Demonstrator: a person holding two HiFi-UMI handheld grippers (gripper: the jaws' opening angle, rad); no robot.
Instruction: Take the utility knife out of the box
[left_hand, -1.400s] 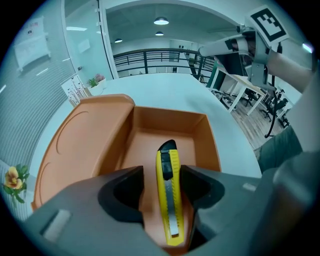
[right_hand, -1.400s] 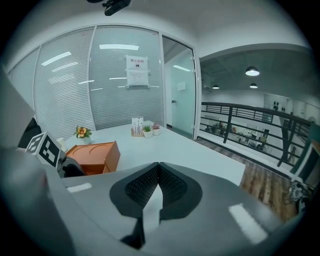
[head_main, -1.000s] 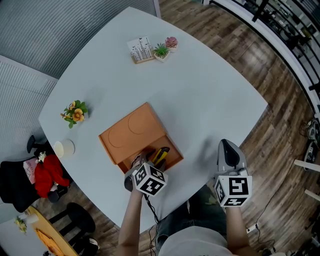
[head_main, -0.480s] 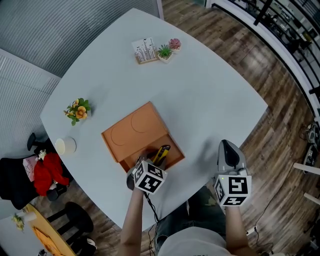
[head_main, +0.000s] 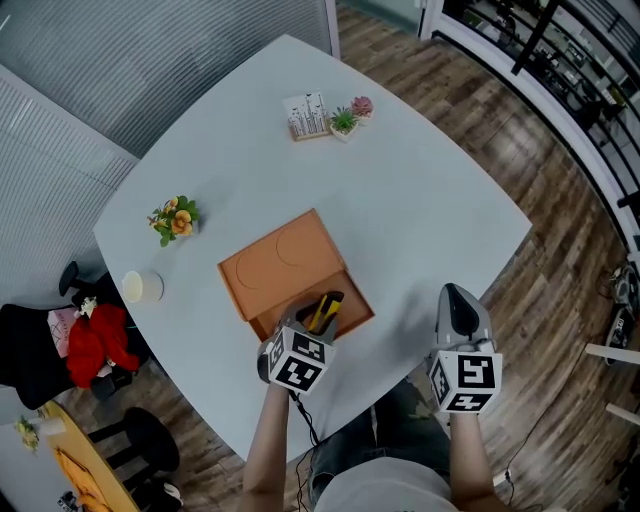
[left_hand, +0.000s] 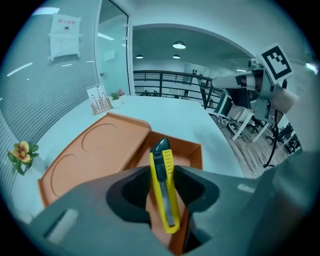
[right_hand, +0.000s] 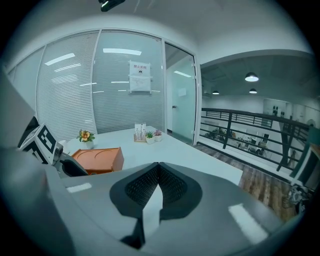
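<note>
Utility knife (left_hand: 165, 187) pinched in the left hand-held gripper (left_hand: 163, 172) at the open box (left_hand: 95, 150).
Both jaws press against the yellow knife's sides. Its dark tip points away over the orange box's open compartment, and whether it touches the compartment floor is unclear. The right hand-held gripper (right_hand: 158, 170) hangs well apart, near the edge of the white surface (head_main: 420, 200), with its jaws pressed together on nothing.

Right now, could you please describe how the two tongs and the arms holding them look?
The left tongs and right tongs are grey, wedge-shaped shells with dark textured pads; each carries a white cube of black square markers. A black cable trails from the left. Forearms are unsleeved.
</note>
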